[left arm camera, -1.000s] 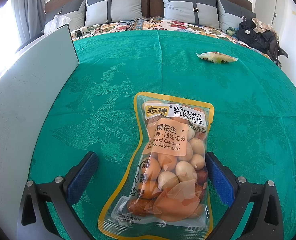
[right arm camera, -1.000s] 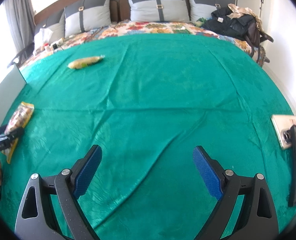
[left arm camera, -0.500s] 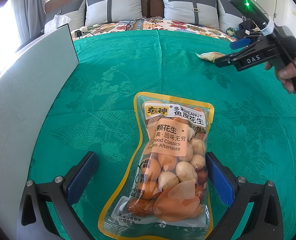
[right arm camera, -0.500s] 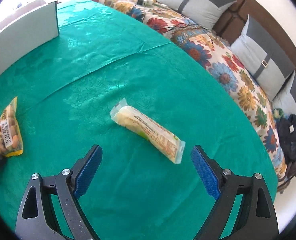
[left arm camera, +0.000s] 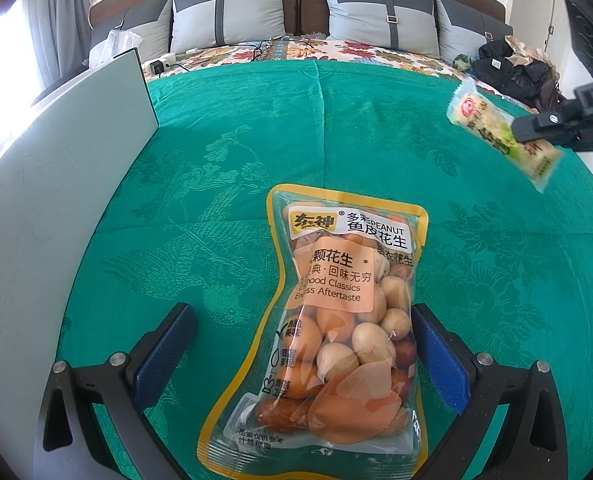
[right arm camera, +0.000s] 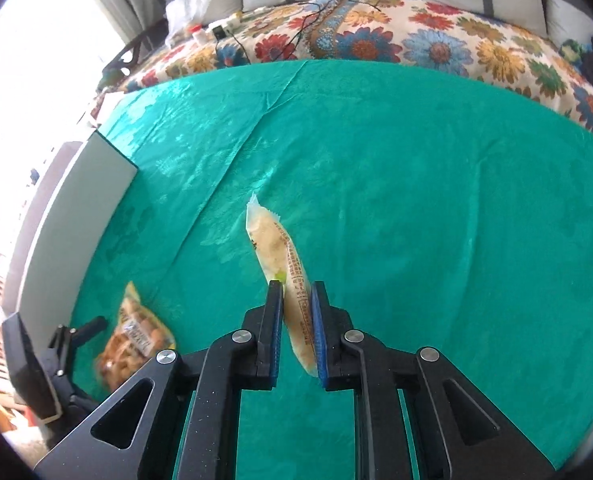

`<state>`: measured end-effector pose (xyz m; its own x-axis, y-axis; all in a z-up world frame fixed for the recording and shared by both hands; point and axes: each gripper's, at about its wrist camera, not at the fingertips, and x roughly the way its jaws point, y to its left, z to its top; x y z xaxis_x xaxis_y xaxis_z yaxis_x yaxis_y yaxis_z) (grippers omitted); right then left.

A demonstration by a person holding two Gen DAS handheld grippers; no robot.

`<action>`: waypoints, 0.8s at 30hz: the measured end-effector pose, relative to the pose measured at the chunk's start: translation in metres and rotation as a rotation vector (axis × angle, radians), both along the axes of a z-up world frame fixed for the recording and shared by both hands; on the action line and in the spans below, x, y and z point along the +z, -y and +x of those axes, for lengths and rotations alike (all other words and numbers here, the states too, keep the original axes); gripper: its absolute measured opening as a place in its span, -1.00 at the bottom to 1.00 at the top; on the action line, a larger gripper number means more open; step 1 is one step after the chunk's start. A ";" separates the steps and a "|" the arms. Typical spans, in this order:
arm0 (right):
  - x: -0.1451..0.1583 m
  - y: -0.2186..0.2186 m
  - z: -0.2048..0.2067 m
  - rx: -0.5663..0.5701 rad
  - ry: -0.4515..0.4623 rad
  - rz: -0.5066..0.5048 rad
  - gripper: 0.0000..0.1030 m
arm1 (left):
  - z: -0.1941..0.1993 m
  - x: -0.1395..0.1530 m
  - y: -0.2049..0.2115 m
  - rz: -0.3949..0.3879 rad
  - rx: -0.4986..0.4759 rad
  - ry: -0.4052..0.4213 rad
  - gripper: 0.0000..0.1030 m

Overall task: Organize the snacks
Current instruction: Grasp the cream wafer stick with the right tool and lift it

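A slim, pale yellow snack packet (right arm camera: pixel 286 276) with crimped, glossy plastic ends is being clamped between the blue-padded jaws of the right gripper (right arm camera: pixel 296 300), which have just been closing on it. Half a second ago the packet was lying flat on the cloth between wide jaws; now it is being held off the cloth, tilted. A clear, yellow-edged bag of coated peanuts (left arm camera: pixel 336 320), lumpy with round nuts, is lying flat between the spread, unclosed jaws of the left gripper (left arm camera: pixel 304 344), unmoved. Everything is being carried by a teal damask bedspread (left arm camera: pixel 256 140) woven with flowers. A smooth pale grey board (left arm camera: pixel 56 180) is standing along its left edge.
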<state>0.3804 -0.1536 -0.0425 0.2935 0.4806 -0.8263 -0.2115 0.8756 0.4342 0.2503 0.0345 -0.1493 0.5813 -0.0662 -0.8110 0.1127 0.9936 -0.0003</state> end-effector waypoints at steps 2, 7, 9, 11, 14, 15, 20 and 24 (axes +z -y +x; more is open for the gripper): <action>-0.001 0.009 -0.031 -0.034 -0.046 0.113 -0.71 | 0.000 0.000 0.000 0.000 0.000 0.000 1.00; -0.016 0.035 -0.114 -0.207 -0.134 0.423 -0.71 | 0.000 0.000 0.000 -0.001 0.000 -0.001 1.00; -0.023 0.041 -0.145 -0.280 -0.138 0.492 -0.71 | 0.000 0.000 0.000 -0.001 0.000 -0.001 1.00; -0.035 0.044 -0.171 -0.345 -0.170 0.577 -0.71 | 0.000 0.000 0.000 0.003 -0.011 -0.010 1.00; -0.047 0.045 -0.191 -0.409 -0.207 0.542 -0.66 | -0.001 0.002 0.001 0.000 -0.041 -0.037 0.91; -0.044 0.045 -0.193 -0.415 -0.177 0.431 -0.62 | -0.003 0.004 0.002 -0.001 -0.055 -0.035 0.76; -0.020 0.033 -0.193 -0.346 -0.038 0.043 0.26 | -0.014 0.013 0.015 0.002 -0.149 -0.055 0.15; -0.009 -0.016 -0.177 -0.188 0.028 -0.143 0.36 | -0.034 0.018 0.009 -0.074 -0.148 -0.074 0.09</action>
<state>0.2034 -0.1376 -0.0513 0.3903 0.2944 -0.8723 -0.0495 0.9528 0.2995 0.2164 0.0257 -0.1312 0.4995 -0.2072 -0.8412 0.2544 0.9633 -0.0862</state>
